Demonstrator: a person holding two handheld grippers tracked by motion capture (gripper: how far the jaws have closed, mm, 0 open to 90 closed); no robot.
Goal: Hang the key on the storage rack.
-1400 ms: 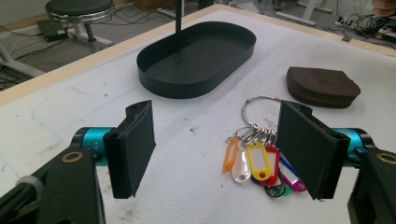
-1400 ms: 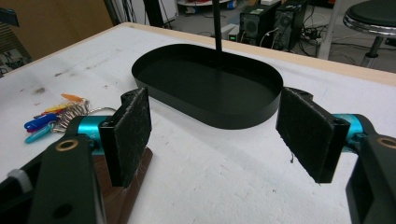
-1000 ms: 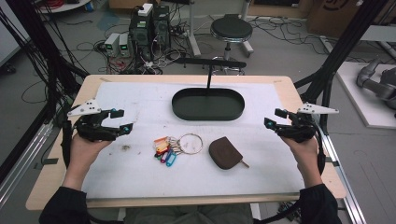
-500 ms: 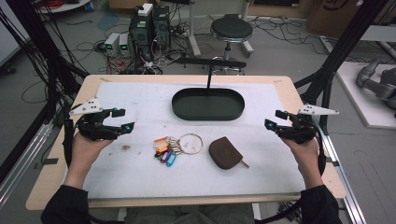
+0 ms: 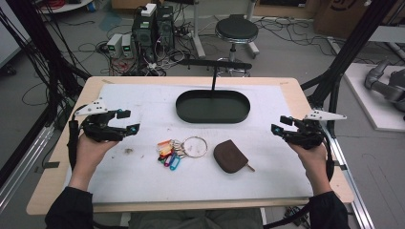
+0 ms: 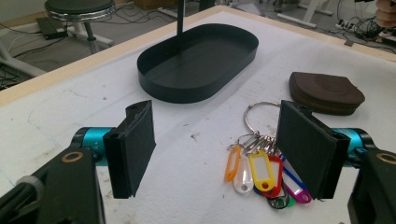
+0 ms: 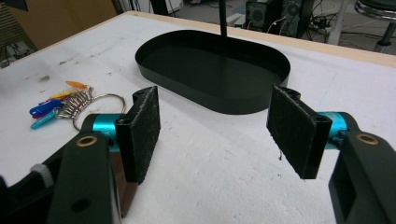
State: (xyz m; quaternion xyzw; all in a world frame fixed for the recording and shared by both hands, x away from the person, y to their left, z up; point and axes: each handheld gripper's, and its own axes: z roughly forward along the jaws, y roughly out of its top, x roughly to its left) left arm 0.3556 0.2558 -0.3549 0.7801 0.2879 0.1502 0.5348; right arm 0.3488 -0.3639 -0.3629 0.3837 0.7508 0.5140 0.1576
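1. Where the white mat (image 5: 143,191) covers the wooden table (image 5: 43,202), three loose things lie: one black oval metal tray (image 5: 212,106) with an upright post at the far middle, one steel key ring with a bunch of coloured plastic tags (image 5: 179,149) at the near middle, and one brown leather zip pouch (image 5: 230,156) just right of the keys, apart from them.
2. There are two hand-held grippers. The left gripper (image 5: 128,120) is at the left edge of the mat, the right gripper (image 5: 280,124) at the right edge, each well apart from the keys and pouch.
3. In the left gripper view its black jaws stand wide apart with nothing between the pads; the key ring (image 6: 261,163) lies on the mat beyond them, partly behind the right-hand jaw.
4. In the right gripper view the jaws are parted with only bare mat between them, and the tray (image 7: 212,70) lies past them.
5. The tags overlap, so their exact count is hard to make out; yellow, red, orange, white, blue and green ones show. The tray's post is cut off at the top of both gripper views. The pouch's zip pull is too small to read clearly.
6. Against the earlier frames, the right gripper's jaws have just been closing somewhat, with nothing between them. Both hands, the keys, the pouch and the tray sit where they did.
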